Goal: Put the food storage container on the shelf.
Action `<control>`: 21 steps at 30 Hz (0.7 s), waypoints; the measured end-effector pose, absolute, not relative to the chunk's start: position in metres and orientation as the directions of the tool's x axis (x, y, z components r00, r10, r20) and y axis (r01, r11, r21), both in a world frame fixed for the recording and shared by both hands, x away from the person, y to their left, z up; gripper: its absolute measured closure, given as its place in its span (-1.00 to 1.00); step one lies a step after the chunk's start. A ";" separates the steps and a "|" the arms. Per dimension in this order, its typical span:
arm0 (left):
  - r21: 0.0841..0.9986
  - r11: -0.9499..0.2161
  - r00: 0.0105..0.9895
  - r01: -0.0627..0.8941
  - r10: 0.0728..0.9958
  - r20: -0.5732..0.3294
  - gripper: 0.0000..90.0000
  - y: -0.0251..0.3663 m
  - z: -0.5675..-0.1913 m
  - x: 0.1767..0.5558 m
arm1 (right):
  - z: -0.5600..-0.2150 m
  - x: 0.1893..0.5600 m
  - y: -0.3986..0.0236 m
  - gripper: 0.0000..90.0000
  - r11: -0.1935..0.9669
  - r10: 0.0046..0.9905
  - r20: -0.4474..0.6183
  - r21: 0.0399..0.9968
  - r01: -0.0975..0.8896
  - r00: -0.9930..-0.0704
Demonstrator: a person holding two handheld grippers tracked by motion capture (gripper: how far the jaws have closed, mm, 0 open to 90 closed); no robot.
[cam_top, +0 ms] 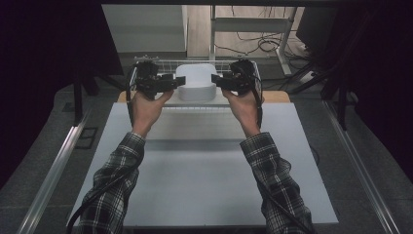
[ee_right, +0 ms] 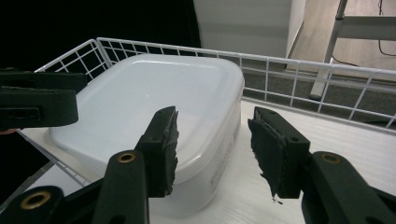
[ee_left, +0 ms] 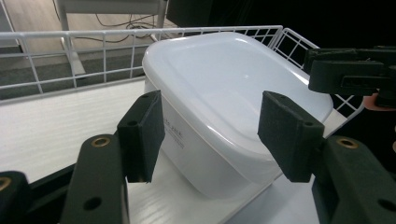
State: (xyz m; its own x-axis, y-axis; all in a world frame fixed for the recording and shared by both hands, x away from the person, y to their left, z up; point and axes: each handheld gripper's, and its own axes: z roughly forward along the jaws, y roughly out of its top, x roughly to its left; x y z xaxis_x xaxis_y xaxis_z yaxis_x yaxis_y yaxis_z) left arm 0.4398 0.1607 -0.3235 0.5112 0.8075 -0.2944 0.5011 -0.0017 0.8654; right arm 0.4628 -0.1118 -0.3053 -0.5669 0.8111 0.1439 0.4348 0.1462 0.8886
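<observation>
— Where does the white lidded container (cam_top: 196,82) sit?

— At the far end of the table (cam_top: 204,170), inside a white wire basket (ee_left: 70,42) with a pale board floor. In the high view it stands between the two grippers, the left gripper (cam_top: 171,83) at its left side and the right gripper (cam_top: 217,80) at its right side.

— Is the left gripper holding it?

— No. In the left gripper view its jaws stand apart, and the near corner of the container lies between them, with a gap at each pad. The far-side gripper shows beyond the lid at the upper right.

— And the right gripper (ee_right: 212,149)?

— Released too. In the right gripper view its jaws stand apart; the left pad overlaps the container's near corner, just under the lid rim, though I cannot tell whether it touches. The right pad hangs clear over the board floor.

— How does the container stand?

— Upright, lid on, close to the basket's corner.
</observation>
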 end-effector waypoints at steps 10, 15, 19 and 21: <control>0.890 -0.022 0.554 0.455 0.790 -0.264 -0.39 0.164 -0.312 0.428 | -0.303 0.452 -0.115 -0.12 0.153 0.770 0.147 0.903 0.402 -0.621; 0.890 -0.064 0.590 0.452 0.770 -0.244 -0.62 0.165 -0.315 0.419 | -0.304 0.443 -0.115 -0.44 0.185 0.727 0.134 0.907 0.379 -0.674; 0.893 -0.099 0.613 0.440 0.759 -0.218 -0.75 0.164 -0.320 0.412 | -0.307 0.437 -0.115 -0.62 0.206 0.714 0.115 0.909 0.364 -0.691; 0.899 -0.134 0.629 0.418 0.756 -0.180 -0.82 0.162 -0.325 0.404 | -0.312 0.432 -0.115 -0.73 0.231 0.708 0.090 0.908 0.350 -0.700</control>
